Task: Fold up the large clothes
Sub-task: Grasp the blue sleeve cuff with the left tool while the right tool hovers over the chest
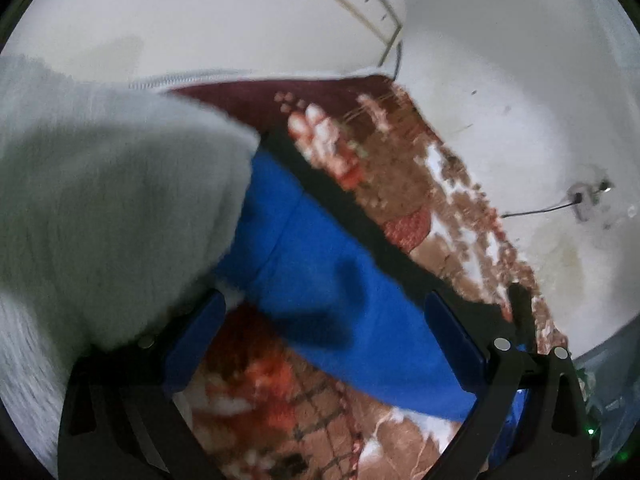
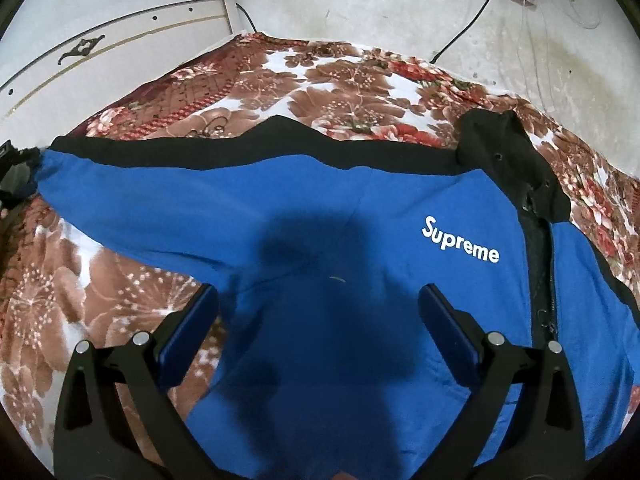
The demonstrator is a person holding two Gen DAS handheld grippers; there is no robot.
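Spread over a brown, red and white floral fleece blanket [image 2: 340,92] on a bed against stained white walls lies the blue jacket with black trim and zip [image 2: 320,208], one sleeve stretched out flat. Only the right wrist view shows its white "Supreme" lettering [image 2: 461,239] and black collar. The left view, blurred, shows a fuzzy pale grey garment [image 1: 100,184] overlapping the sleeve. The left gripper [image 1: 322,318] and right gripper [image 2: 318,308] both hang wide apart above blue cloth, gripping nothing.
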